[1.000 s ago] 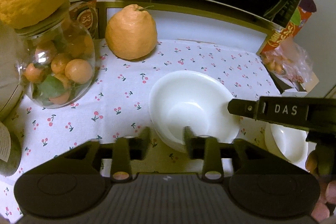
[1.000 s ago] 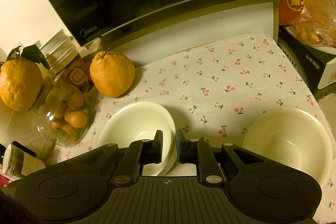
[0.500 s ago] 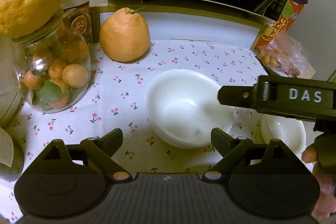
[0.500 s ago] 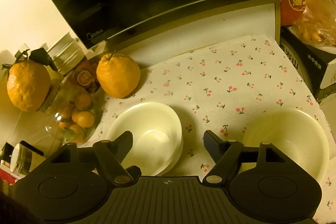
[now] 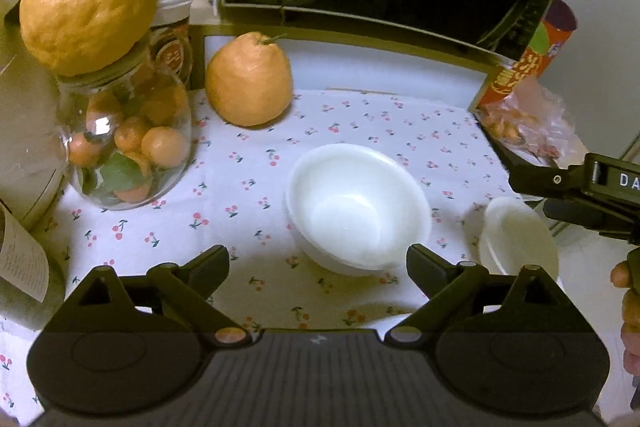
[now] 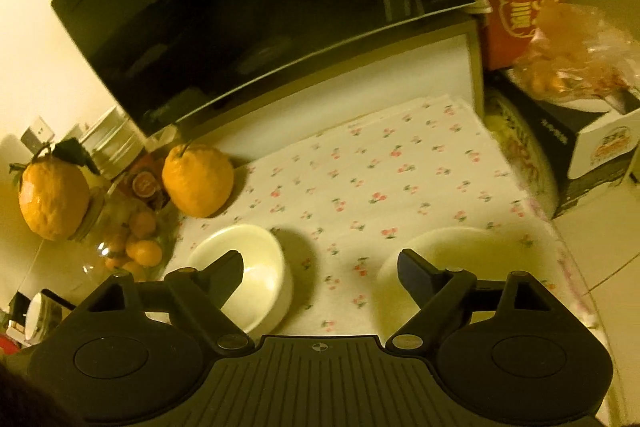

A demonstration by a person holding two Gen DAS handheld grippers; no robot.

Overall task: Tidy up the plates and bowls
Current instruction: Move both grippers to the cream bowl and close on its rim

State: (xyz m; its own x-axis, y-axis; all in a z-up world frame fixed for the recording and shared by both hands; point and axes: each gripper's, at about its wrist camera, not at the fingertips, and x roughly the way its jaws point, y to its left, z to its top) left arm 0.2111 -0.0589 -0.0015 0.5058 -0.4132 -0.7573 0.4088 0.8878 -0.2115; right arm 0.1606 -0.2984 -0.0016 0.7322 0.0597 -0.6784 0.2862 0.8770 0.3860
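We see our left gripper (image 5: pixel 318 259) spread wide, its jaws having just been opening, with nothing between them but bare cloth (image 5: pixel 360 131); neither finger touches the stacked bowls (image 5: pixel 358 211), which sit just beyond the tips, near the middle of the cloth. Our right gripper (image 6: pixel 320 265) has likewise just been opening and now stands wide apart and empty. In its view its left finger overlaps the stacked bowls (image 6: pixel 256 275) and its right finger overlaps the single bowl (image 6: pixel 468 259), yet we cannot tell that either finger touches them. The single bowl (image 5: pixel 518 239) rests near the cloth's right edge, well apart from the stack. In the left view the right gripper's body enters from the right edge above that bowl, with fingertips (image 5: pixel 624 273) of the hand holding it showing below.
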